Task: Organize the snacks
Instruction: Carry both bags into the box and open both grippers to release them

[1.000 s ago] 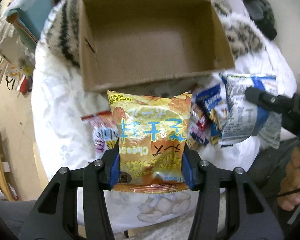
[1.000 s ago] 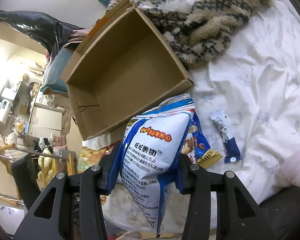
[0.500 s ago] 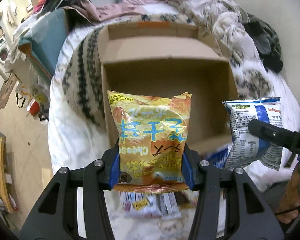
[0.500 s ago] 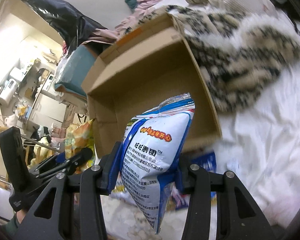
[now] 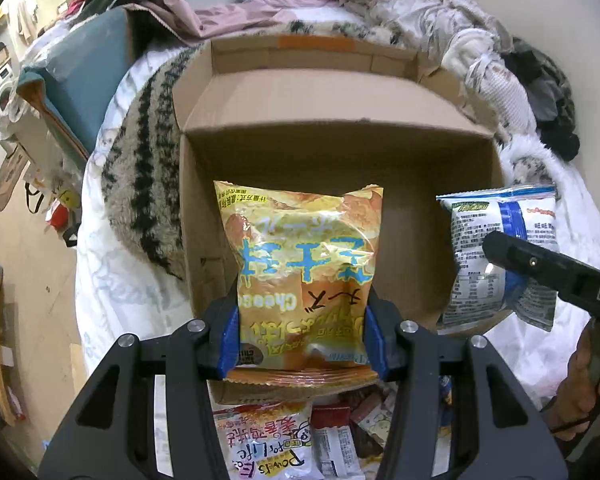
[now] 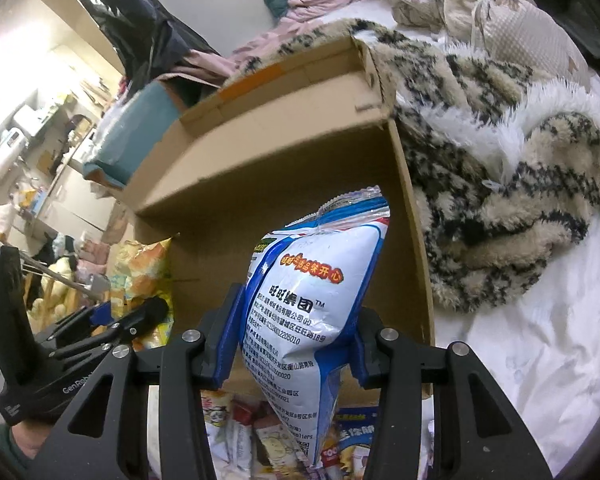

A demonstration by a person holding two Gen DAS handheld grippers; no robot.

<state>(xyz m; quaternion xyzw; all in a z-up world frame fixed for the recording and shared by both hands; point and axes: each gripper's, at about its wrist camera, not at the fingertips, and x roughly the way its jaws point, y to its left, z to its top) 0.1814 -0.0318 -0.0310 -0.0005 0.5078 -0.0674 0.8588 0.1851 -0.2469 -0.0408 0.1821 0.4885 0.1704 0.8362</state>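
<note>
My left gripper (image 5: pixel 302 340) is pinching a yellow cheese snack bag (image 5: pixel 304 276) by its lower part, blue pads pressed on both sides, bag standing upright w/ its print upside down. It hangs over the near-left part of the open cardboard box (image 5: pixel 332 104), which sits on the bed (image 5: pixel 112 280). My right gripper (image 6: pixel 296 344) is pinching a blue & white snack bag (image 6: pixel 312 312), squeezed at the waist, top seal tilted right, held over the box's right side close to its right wall. From the left cam the blue & white bag shows at the right w/ a black finger of the right gripper across it. From the right cam the yellow bag & left gripper show at the left, just beside the box's left wall. Box interior looks bare cardboard where visible. More snack packets (image 5: pixel 268 444) lie in a pile on the bed just near of the box. A striped furry blanket (image 6: pixel 500 168) lies beside the box on both sides, clothes (image 5: pixel 300 0) heaped at the far end.
</note>
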